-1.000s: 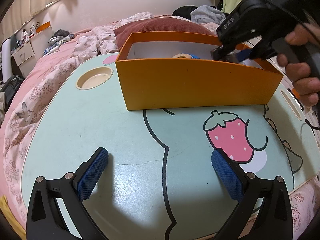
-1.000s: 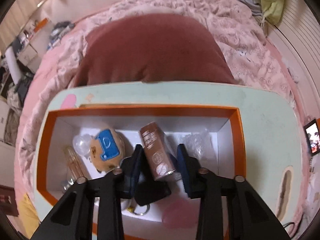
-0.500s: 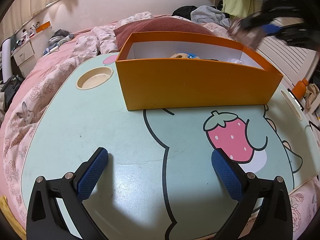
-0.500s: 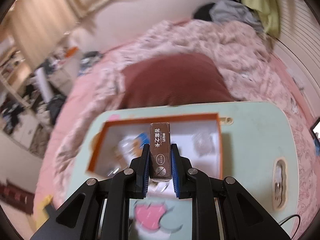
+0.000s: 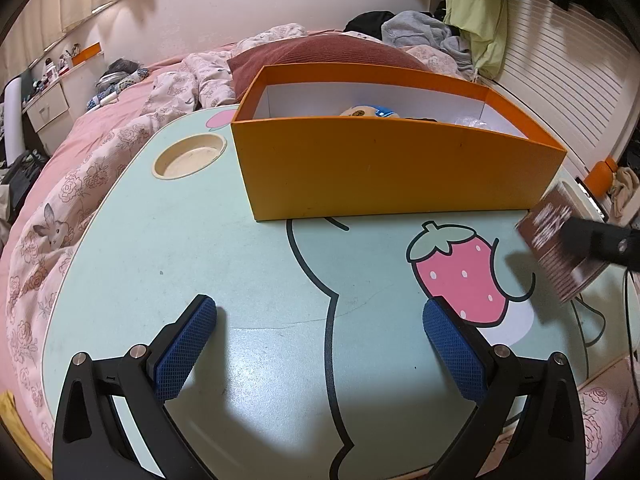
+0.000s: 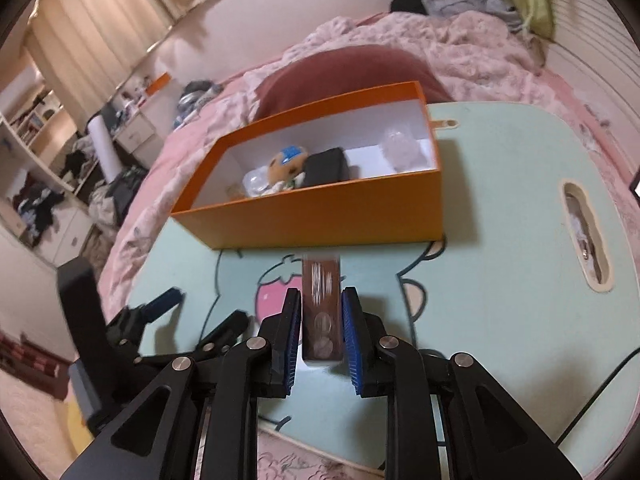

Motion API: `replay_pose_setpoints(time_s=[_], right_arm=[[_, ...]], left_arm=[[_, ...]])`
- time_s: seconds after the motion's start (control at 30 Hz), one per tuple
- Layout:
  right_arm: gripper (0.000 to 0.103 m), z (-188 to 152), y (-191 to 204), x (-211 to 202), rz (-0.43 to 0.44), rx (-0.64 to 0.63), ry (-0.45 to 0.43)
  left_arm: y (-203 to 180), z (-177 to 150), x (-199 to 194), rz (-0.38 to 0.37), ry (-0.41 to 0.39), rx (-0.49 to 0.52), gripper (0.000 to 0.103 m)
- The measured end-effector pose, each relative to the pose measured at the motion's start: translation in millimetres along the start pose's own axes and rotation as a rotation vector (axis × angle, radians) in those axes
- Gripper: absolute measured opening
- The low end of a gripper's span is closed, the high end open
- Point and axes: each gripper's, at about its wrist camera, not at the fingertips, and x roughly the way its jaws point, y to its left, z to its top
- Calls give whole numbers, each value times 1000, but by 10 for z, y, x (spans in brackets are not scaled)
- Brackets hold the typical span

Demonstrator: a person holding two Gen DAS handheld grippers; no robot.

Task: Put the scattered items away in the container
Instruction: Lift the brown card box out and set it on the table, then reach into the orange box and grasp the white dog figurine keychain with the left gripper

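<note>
our right gripper (image 6: 320, 322) had its blue pads on both sides of the brown box (image 6: 322, 312), the jaws easing apart a little with the box between them, and it hung above the mint-green lap table (image 5: 240, 248) just in front of the orange container (image 5: 384, 168), over the strawberry print (image 5: 460, 276). our left gripper (image 5: 320, 344) sat with its jaws spread wide and nothing between them, low over the near part of the table. inside the container we saw a round plush toy (image 6: 286, 164), a black case (image 6: 326, 164) and some clear plastic bits.
</note>
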Motion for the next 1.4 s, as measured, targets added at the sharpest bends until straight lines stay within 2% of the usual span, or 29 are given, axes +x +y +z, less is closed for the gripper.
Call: replay_pose_setpoints(time_s=[0.03,0.1,0.17,0.3,0.4,0.47,0.53,0.63,0.67,0.73,0.77,0.83,0.9,1.03,1.1,1.23,1.3,1.33,1.37,1.4], right_arm=[[27,-25,-13,-33,-7,5,-32],[50,-79,-16,-149,-29,13,-117],[61,-147,-21,-277,-59,13,-198],[63,-258,-6,-415,-100,-3,-292],[63,-324,-76,-429,-88,37,-316],[63,-314,-180,-431,-68,79,-319],[63,-317,-236,-428,-56,99,-315],[63,-315,-224,-374,-49,95,-294],[63,-310,-214,-356,-49,90,-287],[63,-329,-212,-357,-49,85,-285],[63,-334,-215,-356,-48,86,-285],[63,-349,-225,-355,-45,91,-284],[63,-350,-244,-345,-39,97,-279],[63,-352,-268,-323,-26,110,-270],[63,-351,-274,-314,-21,114,-265],[63,-365,-282,-311,-15,121,-264],[63,-365,-284,-309,-16,120,-264],[63,-366,-286,-307,-15,120,-263],[63,-365,-284,-308,-14,121,-263],[63,-358,-286,-308,-13,122,-262]], left_arm=[[-3,-4,-1,0,0,0,103],[-12,-4,-1,0,0,-1,103],[-20,-8,-2,0,0,-1,103],[6,12,12,9,6,-7,103],[73,34,-17,9,13,-22,102],[142,85,-142,-13,-13,-30,98],[184,206,-329,-35,-52,-21,98],[214,560,-642,-80,-114,11,97],[213,685,-692,-96,-120,18,93],[173,972,-686,-148,-69,28,66],[137,1118,-594,-187,-6,39,63],[48,1294,-379,-222,101,68,62],[-105,1389,-104,-195,209,97,62],[-269,1394,282,-234,372,61,62],[-320,1385,381,-227,408,50,62],[-424,1372,587,-164,463,74,62],[-417,1361,694,-170,494,57,61],[-406,1355,742,-182,507,44,57],[-394,1365,759,-159,499,47,53],[-377,1381,761,-126,483,52,36]])
